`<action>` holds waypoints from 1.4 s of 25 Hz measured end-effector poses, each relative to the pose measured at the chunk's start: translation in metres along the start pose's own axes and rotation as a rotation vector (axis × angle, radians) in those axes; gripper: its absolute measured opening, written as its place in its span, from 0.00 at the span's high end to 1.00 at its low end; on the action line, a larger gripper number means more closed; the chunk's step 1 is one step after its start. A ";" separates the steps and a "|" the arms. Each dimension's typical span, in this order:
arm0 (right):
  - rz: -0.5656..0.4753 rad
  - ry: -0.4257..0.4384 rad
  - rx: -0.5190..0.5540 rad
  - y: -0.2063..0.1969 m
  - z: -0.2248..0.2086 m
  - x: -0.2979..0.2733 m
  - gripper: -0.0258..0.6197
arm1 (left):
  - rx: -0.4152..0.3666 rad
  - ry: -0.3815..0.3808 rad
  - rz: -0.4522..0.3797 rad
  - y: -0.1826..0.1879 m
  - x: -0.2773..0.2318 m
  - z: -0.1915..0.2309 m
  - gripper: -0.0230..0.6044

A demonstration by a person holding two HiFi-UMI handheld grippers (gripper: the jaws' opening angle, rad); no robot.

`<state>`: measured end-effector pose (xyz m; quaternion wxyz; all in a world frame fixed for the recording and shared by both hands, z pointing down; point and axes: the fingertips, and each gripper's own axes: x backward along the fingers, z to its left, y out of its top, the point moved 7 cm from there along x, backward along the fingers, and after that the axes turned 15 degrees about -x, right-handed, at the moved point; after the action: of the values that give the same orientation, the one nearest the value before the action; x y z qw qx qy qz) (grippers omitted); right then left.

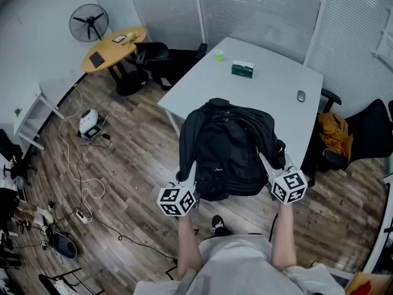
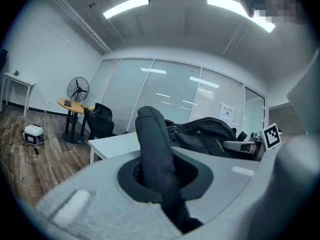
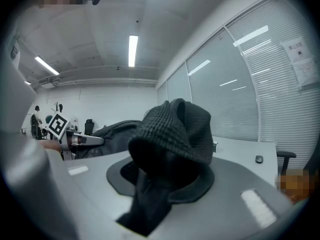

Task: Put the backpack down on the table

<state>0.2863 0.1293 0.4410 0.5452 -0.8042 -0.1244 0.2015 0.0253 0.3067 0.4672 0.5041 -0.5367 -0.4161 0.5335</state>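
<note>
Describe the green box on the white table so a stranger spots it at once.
Find the large white table. Toward its far side, beyond the black backpack, lies a dark green box. Unlike the small light-green cup left of it and the grey mouse to its right, it is rectangular.

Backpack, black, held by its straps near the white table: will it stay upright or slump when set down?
Probably floppy: the strap folds over in the left tongs and a second strap bunches in the right tongs. The backpack sags between them, so it likely slumps flat on the table. Its bulk suggests some weight.
</note>
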 end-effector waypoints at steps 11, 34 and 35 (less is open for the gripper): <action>0.018 0.036 0.027 0.009 0.031 -0.082 0.80 | 0.020 0.038 -0.012 0.006 -0.012 0.077 0.92; 0.047 0.029 -0.039 0.039 -0.048 -0.277 0.80 | 0.015 0.011 0.058 0.027 -0.179 0.200 0.92; 0.047 0.026 -0.042 0.044 -0.053 -0.287 0.80 | 0.015 0.006 0.060 0.031 -0.190 0.204 0.92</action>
<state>0.0556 -0.0516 0.4719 0.5249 -0.8207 -0.1027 0.2010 -0.1964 0.1347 0.4822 0.4932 -0.5468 -0.3943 0.5499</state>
